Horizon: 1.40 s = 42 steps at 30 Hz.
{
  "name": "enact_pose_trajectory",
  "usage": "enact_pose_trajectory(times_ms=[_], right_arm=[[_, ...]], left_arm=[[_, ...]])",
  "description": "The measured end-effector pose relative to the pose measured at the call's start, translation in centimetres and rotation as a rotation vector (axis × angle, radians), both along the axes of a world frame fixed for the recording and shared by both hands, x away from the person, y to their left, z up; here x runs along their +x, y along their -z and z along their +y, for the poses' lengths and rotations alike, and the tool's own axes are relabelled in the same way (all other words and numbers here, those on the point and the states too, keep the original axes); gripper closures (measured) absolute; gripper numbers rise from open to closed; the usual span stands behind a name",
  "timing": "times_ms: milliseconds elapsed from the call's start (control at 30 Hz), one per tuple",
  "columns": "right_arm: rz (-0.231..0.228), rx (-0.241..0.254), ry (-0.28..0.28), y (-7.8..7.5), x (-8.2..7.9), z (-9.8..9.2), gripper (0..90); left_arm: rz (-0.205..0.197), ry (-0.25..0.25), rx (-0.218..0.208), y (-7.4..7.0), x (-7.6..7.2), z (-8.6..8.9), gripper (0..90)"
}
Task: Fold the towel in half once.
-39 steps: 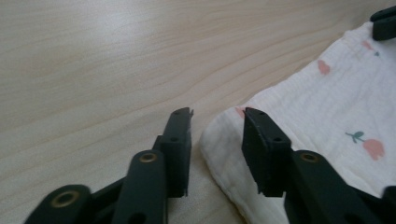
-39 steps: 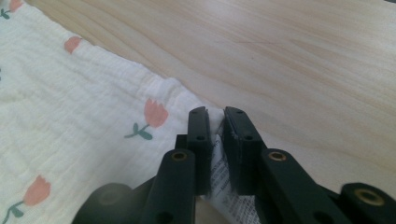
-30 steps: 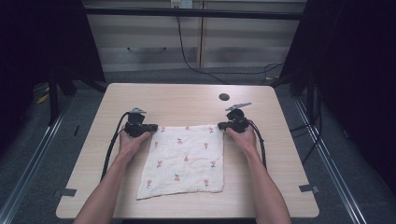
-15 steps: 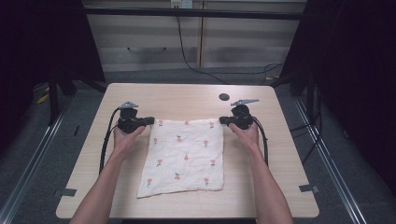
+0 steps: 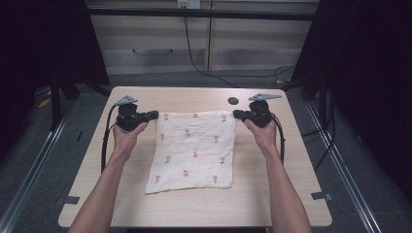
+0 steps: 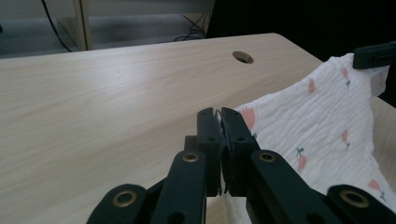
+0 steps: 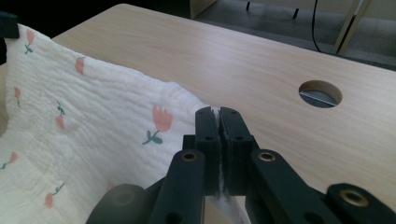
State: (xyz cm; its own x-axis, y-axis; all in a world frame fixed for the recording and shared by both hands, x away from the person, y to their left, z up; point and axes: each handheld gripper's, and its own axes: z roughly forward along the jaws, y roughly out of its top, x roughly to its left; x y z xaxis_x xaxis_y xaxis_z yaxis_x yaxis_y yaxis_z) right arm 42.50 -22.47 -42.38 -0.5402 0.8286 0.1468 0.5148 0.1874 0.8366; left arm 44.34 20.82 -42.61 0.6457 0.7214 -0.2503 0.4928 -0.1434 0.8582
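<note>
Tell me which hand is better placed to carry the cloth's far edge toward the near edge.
Neither alone: left tongs and right tongs are each shut on a far corner of the cloth, level with each other. Both should probably move together.

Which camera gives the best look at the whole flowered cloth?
The high view: the cloth shows whole, its far corners held by both tools, near edge on the table. The left gripper view shows one pinched corner and the far edge; the right gripper view shows the other corner.

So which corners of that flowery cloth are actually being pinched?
The two far corners: the left gripper clamps one and the right gripper the other, lifting that edge of the cloth. The two near corners lie loose on the table.
</note>
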Motion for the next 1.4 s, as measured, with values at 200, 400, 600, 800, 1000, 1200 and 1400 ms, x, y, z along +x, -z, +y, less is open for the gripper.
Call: enact_pose_trajectory(times_ms=[200, 400, 600, 800, 1000, 1200, 1400], right_arm=[[-0.023, 0.0, 0.012, -1.1, 0.2, -0.2, 86.4], [-0.046, -0.006, 0.009, -2.0, 0.2, 0.2, 86.4], [-0.066, 0.02, -0.005, -2.8, -0.2, 0.2, 86.5], [-0.047, 0.004, -0.008, -1.8, -0.6, 0.4, 86.5], [-0.042, 0.012, -0.022, -1.4, -1.1, 0.6, 86.5], [-0.027, 0.014, -0.029, -0.5, -1.6, 0.4, 86.4], [-0.005, 0.0, -0.015, 0.4, -0.9, 0.6, 86.2]], left_arm=[[-0.035, -0.022, -0.011, -1.5, 0.3, -0.4, 87.4], [-0.065, -0.023, -0.009, -2.7, 0.4, -0.6, 87.4], [-0.067, -0.019, -0.016, -2.5, 0.1, -0.1, 87.4], [-0.057, -0.011, 0.006, -1.3, -0.3, 0.1, 87.4], [-0.067, 0.0, 0.009, -1.0, -0.9, 0.7, 87.3], [-0.048, -0.001, 0.008, 0.1, -1.1, 0.9, 87.3], [-0.015, -0.013, 0.015, 1.6, -0.2, 0.6, 87.2]])
